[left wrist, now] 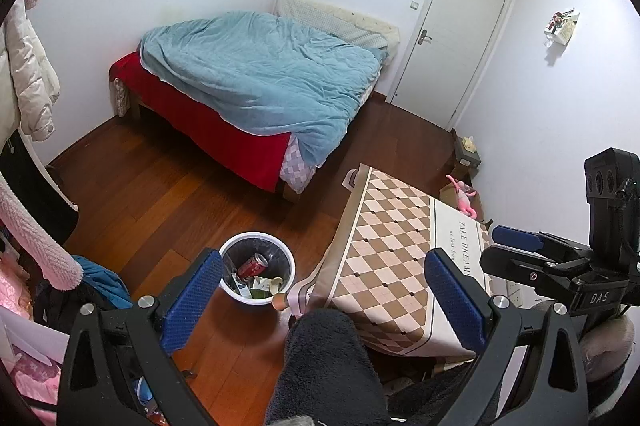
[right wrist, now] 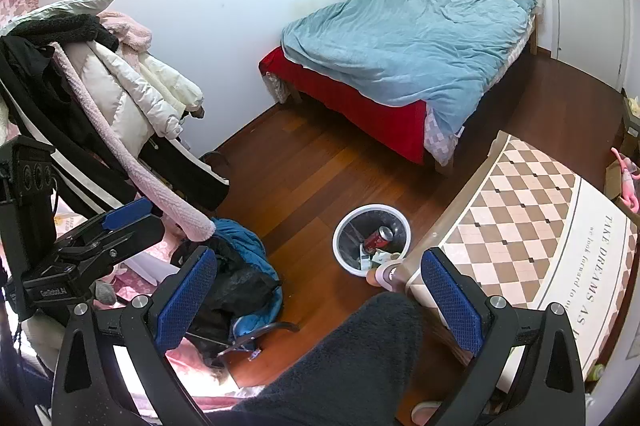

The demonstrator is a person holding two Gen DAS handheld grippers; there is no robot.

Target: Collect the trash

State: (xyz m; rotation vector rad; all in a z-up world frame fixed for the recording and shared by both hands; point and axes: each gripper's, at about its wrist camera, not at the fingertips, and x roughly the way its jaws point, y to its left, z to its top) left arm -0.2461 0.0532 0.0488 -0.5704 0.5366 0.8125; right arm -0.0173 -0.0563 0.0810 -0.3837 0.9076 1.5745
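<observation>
Both grippers empty, jaws spread wide, nothing between the blue textured pads. Left gripper [left wrist: 324, 290] and right gripper [right wrist: 320, 290] are held high over the wooden plank floor [left wrist: 168, 194], apart from everything below.

Task's thing: round white plastic trash bin w/ dark liner [left wrist: 258, 268], standing on the floor. In left view it sits just ahead of the left finger's tip; in right view it's ahead, between the two fingers. Inside: a red soda can [left wrist: 253, 265] lying on its side, plus what looks like crumpled paper & a greenish wrapper, too small to name for sure.

Progress, as a judgement: looks close to done. Trash is in the bin, no loose litter shows on the open floor, and neither gripper carries anything. Can't rule out bits hidden in the clothes heap.

Other stuff by feel:
- checkered brown/cream cloth w/ printed text [left wrist: 396, 246], flat, smooth, draped over a low table beyond the right finger.
- rumpled light-blue quilt [left wrist: 264, 74] over a red bedsheet [left wrist: 224, 134], soft, far ahead of both.
- pile of jackets & fleece [right wrist: 120, 82], puffy, fuzzy, beyond right gripper's left finger.
- dark fleece trouser leg [right wrist: 360, 358] low between the fingers.
</observation>
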